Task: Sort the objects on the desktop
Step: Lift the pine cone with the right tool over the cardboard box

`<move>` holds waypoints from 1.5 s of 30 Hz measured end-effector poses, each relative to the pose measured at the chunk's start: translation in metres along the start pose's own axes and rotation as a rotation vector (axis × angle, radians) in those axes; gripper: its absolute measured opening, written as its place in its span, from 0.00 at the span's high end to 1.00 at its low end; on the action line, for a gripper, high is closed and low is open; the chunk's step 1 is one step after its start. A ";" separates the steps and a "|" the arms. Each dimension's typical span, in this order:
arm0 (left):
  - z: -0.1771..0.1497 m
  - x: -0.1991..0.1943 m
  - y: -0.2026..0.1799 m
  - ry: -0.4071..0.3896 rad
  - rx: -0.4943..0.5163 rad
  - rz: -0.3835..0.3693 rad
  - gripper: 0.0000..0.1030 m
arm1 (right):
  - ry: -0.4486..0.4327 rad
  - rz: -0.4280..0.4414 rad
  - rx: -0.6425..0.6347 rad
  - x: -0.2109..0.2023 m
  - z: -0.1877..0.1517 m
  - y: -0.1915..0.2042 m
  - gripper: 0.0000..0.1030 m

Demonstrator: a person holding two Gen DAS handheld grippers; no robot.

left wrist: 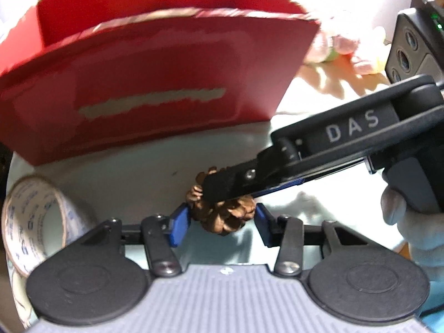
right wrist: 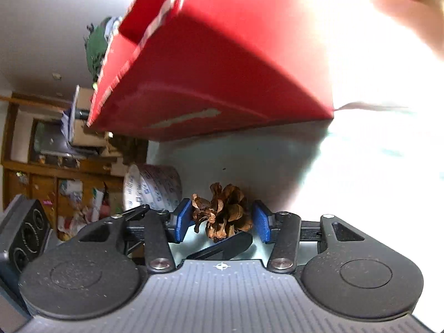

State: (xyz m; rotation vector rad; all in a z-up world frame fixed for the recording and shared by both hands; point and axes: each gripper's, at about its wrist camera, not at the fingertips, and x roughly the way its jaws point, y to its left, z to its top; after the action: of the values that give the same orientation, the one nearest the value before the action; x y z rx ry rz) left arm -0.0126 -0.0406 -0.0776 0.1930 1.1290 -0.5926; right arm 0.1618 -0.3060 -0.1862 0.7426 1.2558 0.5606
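Two tools meet at one small brown pine cone (left wrist: 222, 216) on the pale, glossy worktop (left wrist: 133, 177). The left tool (left wrist: 222, 222), seen from its own wrist camera, has its blue-padded fingers (left wrist: 179, 223) spread to either side of the cone, the pads close to its scales; whether they actually press on it cannot be told. The right tool (right wrist: 222, 220) likewise stands with its blue pads (right wrist: 262, 220) parted on both sides of the same cone (right wrist: 224, 212), a narrow gap showing at each side. In the left wrist view the right tool's black body marked "DAS" comes in from the right, its finger (left wrist: 222, 187) lying across the top of the cone, and a light-gloved hand (left wrist: 410, 222) holds its grip. In the right wrist view a dark finger of the left tool lies just under the cone.

Just to the left of the cone stands a roll of clear tape with blue printing (left wrist: 36, 216), on its edge. Behind the cone sits an open red cardboard box with a torn strip on its front face (left wrist: 155, 83), near but apart from it. Beyond the box's right corner lies something soft and pale pink, too blurred to identify.
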 end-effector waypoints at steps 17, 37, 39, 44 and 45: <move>0.120 -0.059 -0.048 -0.249 0.268 -0.192 0.54 | -0.338 -0.085 -0.134 -0.147 0.012 0.046 0.54; 0.195 -0.071 0.089 -0.212 0.116 0.086 0.54 | -0.144 -0.019 -0.315 -0.005 0.135 0.140 0.53; 0.191 -0.059 0.105 -0.177 0.094 0.109 0.54 | -0.096 -0.019 -0.316 0.017 0.142 0.142 0.53; 0.185 -0.028 0.141 -0.073 0.036 0.114 0.54 | 0.029 -0.029 -0.276 0.062 0.155 0.136 0.53; 0.184 -0.022 0.146 -0.050 0.027 0.114 0.53 | 0.055 -0.033 -0.264 0.070 0.157 0.134 0.53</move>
State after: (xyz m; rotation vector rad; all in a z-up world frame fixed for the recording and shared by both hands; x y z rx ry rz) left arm 0.2047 0.0082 -0.0001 0.2632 1.0546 -0.5089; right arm 0.3331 -0.1975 -0.1073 0.4876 1.2132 0.7085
